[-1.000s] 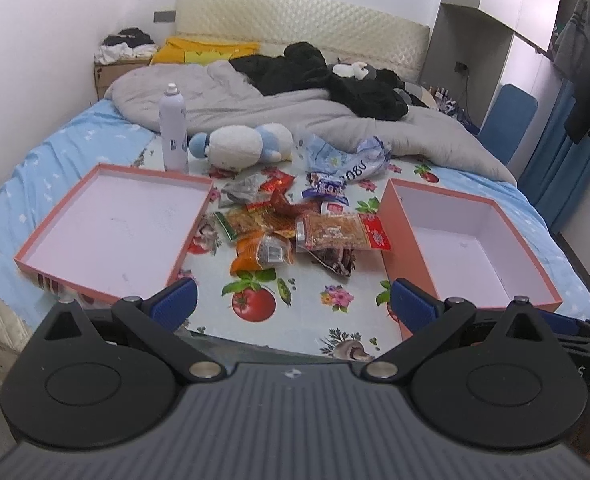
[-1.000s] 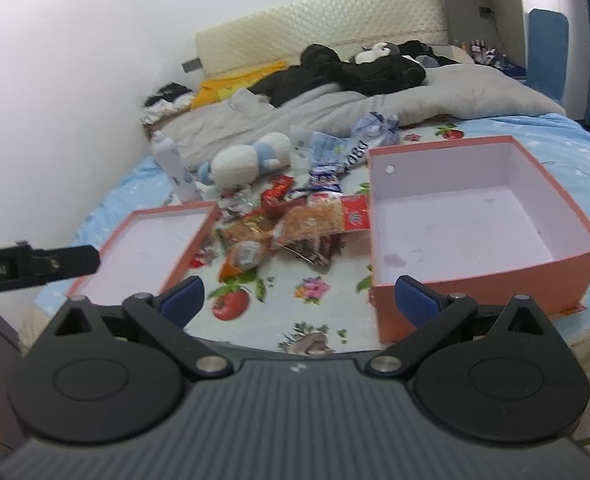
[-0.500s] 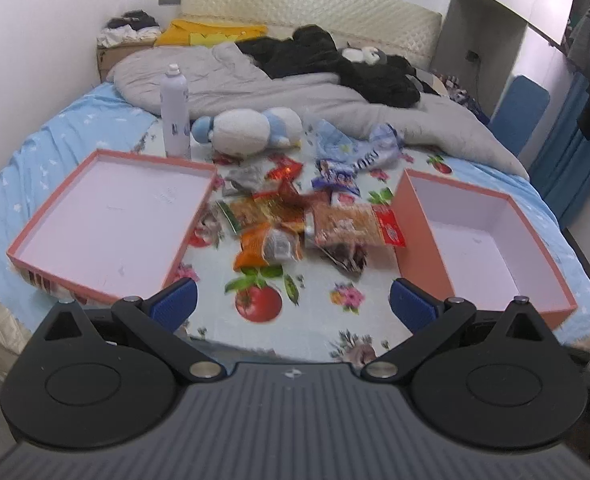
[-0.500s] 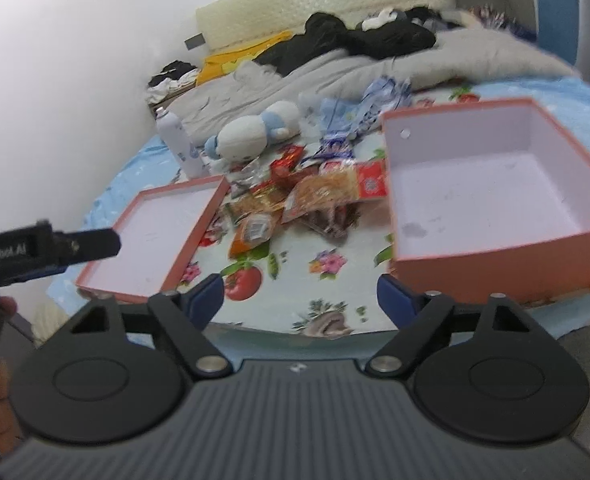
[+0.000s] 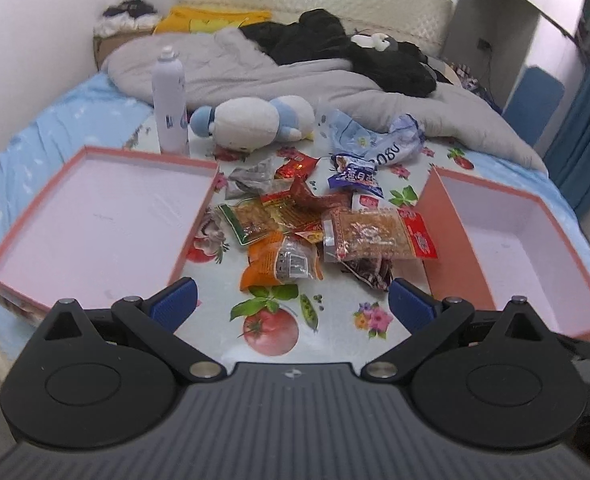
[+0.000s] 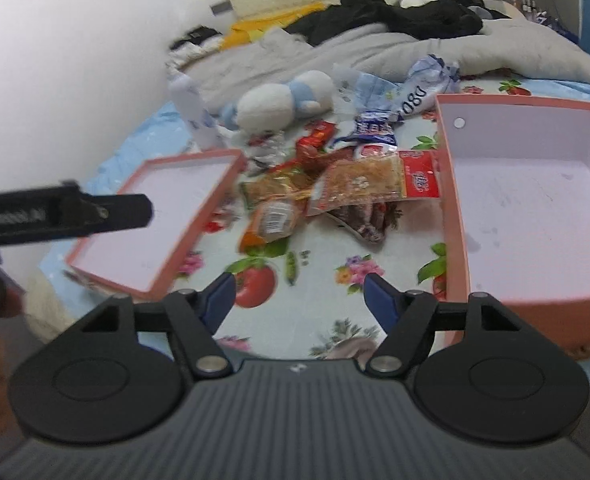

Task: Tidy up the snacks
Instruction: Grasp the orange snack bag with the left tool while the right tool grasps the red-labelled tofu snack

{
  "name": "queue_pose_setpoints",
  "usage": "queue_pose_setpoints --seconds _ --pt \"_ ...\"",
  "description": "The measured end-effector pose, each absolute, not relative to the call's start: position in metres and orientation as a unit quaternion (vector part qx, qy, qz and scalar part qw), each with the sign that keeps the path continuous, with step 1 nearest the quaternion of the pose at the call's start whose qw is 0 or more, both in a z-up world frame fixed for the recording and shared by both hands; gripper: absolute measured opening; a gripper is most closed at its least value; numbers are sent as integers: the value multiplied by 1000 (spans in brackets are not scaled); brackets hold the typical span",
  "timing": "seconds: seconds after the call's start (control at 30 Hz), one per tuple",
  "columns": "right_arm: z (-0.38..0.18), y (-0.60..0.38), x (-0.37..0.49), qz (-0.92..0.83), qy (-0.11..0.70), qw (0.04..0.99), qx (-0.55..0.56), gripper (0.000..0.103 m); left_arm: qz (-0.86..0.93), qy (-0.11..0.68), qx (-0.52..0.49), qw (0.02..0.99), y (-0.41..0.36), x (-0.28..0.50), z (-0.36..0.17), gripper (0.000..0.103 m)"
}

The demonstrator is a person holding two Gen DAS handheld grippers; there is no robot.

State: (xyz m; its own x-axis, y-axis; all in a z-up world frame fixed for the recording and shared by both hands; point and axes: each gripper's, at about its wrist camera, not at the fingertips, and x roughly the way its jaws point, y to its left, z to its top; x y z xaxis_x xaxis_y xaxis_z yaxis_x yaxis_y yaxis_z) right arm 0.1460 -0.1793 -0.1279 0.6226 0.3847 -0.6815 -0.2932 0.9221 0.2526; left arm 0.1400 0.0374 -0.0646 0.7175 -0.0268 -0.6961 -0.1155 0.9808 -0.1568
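Snacks [image 5: 319, 224] lie in a loose heap on the flowered cloth [image 5: 335, 312] spread over the bed, between the shallow lid [image 5: 95, 216] on the left and the deep box [image 6: 535, 208] on the right; both containers are empty. Nearest the grippers sits the orange packet [image 5: 281, 264], partly under the clear noodle packet [image 5: 375, 234], with a dark wrapper [image 5: 369, 272] just right of it. At the far side of the heap lie a plush toy [image 5: 251, 120], a spray bottle [image 5: 169, 100] and a crumpled blue bag [image 5: 375, 140].

The left gripper [image 5: 291, 304] hangs short of the heap, jaws wide apart and holding nothing. The right gripper [image 6: 299, 292] is likewise short of it, its jaws closing with nothing between them.

The step in hand appears to be the approach to a first packet. It would go best if the top or nearest packet were taken, the pads pinching a flat sealed edge rather than the crinkled middle. The right jaws would likely need to stay wide enough to span that edge. Overlapping wrappers could drag along.
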Motion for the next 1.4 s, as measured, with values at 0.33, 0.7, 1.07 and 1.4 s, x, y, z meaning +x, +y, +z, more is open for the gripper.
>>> queue_pose_setpoints --seconds 0.33,0.7,1.07,1.4 --pt "-173 -152 215 165 416 894 28 72 2 411 -143 900 69 224 -120 102" --pt "-210 -150 275 132 426 894 52 72 -21 464 -141 874 71 304 -187 102" --pt "-230 -167 310 112 418 882 184 73 -35 481 -127 867 72 340 -229 99" --pt "-243 -173 325 78 418 883 200 69 -46 502 -133 853 71 339 -256 95"
